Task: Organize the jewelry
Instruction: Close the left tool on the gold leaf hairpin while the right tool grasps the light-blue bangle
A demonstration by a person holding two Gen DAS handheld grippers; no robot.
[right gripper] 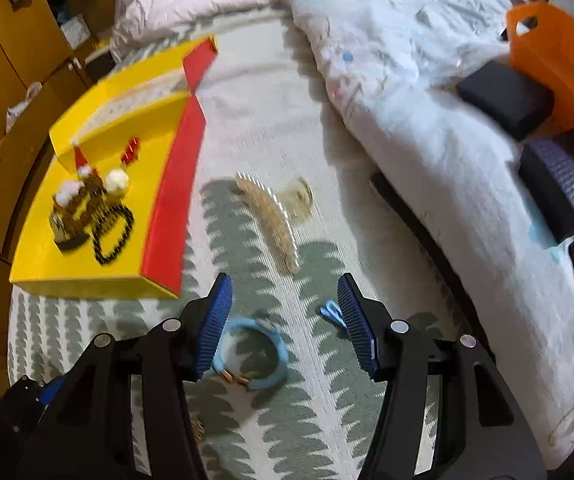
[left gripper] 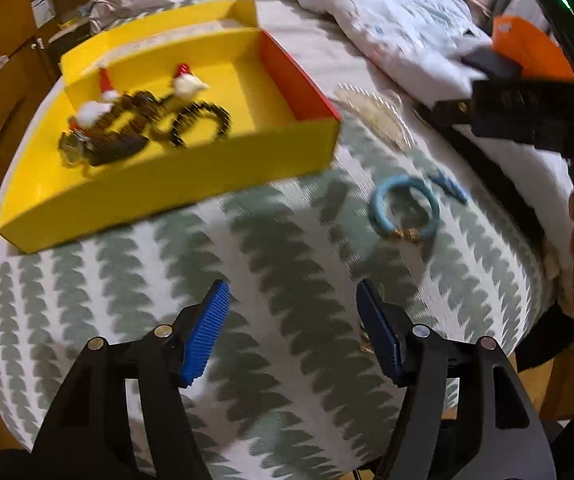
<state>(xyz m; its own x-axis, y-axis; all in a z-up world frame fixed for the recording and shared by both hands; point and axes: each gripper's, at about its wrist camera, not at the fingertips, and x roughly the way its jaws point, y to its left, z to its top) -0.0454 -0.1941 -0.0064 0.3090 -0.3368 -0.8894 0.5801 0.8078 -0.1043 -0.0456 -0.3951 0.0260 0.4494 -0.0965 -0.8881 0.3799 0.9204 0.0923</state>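
Apparently the step in hand is collecting the next loose piece: the right gripper (right gripper: 285,320) hangs with its jaws spread and empty over the light blue bracelet (right gripper: 253,354), which lies on the patterned cover between the blue pads, untouched. The left gripper (left gripper: 293,330) is likewise spread and empty (nothing between its pads). Several pieces already sit in the yellow box (right gripper: 35,248). Next, the right gripper would need to descend, pinch the bracelet's band, and carry it boxward.
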